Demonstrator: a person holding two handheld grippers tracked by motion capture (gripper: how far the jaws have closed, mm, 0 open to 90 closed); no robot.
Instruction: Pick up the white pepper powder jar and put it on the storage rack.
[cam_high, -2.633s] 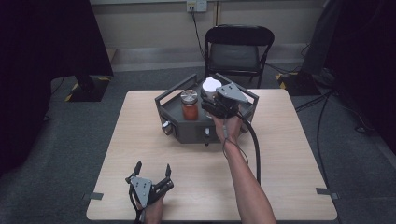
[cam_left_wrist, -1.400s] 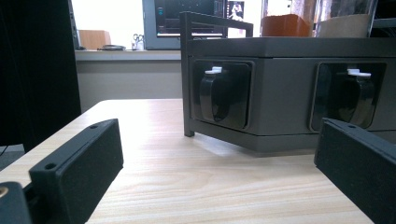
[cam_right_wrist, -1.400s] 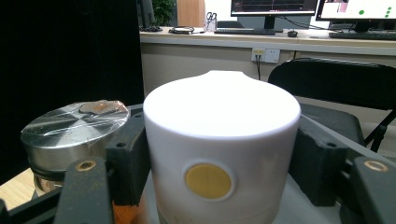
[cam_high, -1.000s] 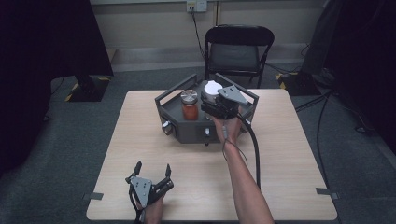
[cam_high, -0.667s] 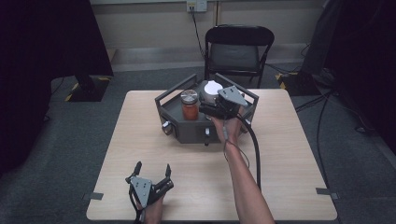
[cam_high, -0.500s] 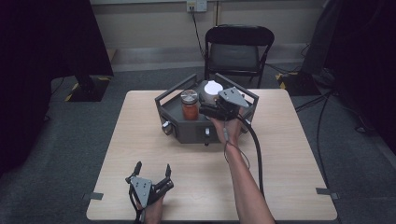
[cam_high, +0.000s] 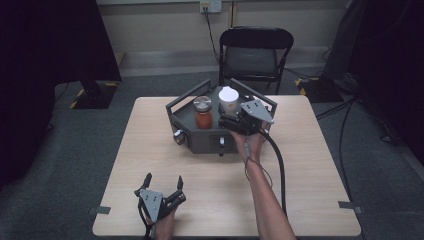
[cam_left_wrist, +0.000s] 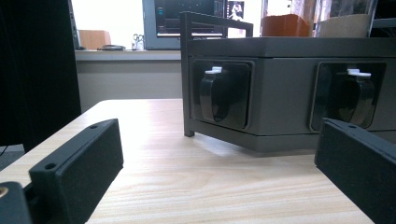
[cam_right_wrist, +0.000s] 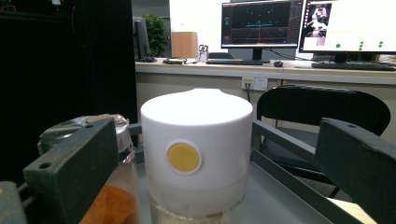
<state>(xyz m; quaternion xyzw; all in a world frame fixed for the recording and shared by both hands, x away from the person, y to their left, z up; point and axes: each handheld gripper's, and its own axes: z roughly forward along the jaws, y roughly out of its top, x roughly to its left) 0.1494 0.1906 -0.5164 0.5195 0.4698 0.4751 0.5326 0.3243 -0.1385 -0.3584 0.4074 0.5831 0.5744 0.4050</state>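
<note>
- The white-capped jar stands centre frame in the right gripper view, inside the grey tray.
- We note the right gripper has just opened fully around the cap, pads clear; release appears complete.
- The left gripper, lower left of the high view, rests open and empty.
</note>
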